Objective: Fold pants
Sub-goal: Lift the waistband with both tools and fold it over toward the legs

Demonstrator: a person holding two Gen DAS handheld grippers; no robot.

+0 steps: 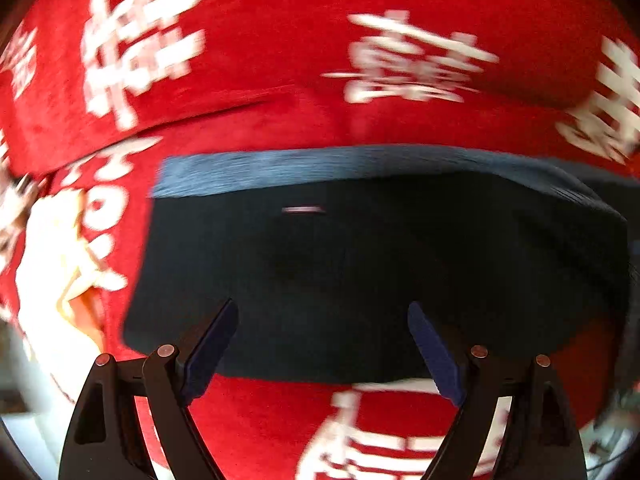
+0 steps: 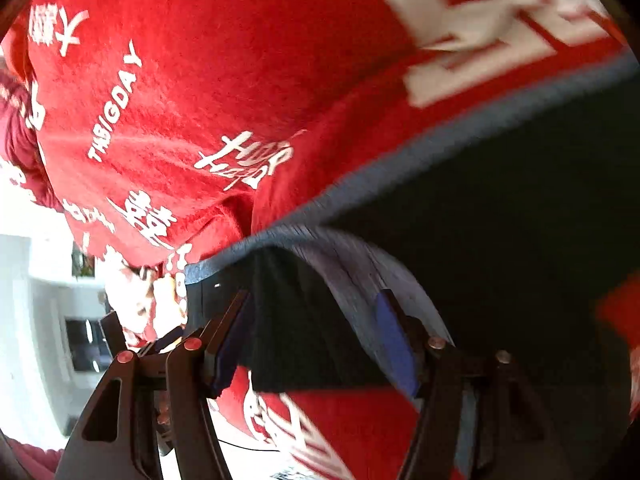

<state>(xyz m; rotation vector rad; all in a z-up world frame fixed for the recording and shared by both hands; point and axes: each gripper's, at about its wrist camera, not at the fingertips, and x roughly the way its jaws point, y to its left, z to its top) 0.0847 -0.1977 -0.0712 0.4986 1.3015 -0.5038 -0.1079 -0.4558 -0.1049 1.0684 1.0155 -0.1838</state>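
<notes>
Both views are smeared by motion blur, so the white characters printed on the red fleece cloth [image 1: 280, 40] are mostly unreadable in the left wrist view. What lies beneath the cloth is hidden, so I cannot tell whether it covers a counter.

The dark navy folded pants with a lighter blue ribbed waistband [image 1: 360, 264] lie on this cloth. In the left wrist view they form a wide, flat block with the long axis running left to right. The waistband stretches along the far edge, and the near edge sits just ahead of the fingers. The right end of the pants fades into shadow and its outline is hard to make out.

The left gripper [image 1: 322, 344] has its fingers [image 1: 212, 352] spread wide above the near edge of the pants, holding nothing.

In the right wrist view the pants [image 2: 500, 220] run diagonally from lower left to upper right and are cut off at the right edge. The right gripper [image 2: 316, 340] has its fingers [image 2: 394, 344] apart, with a raised waistband corner between them. Whether they touch the fabric is unclear.
</notes>
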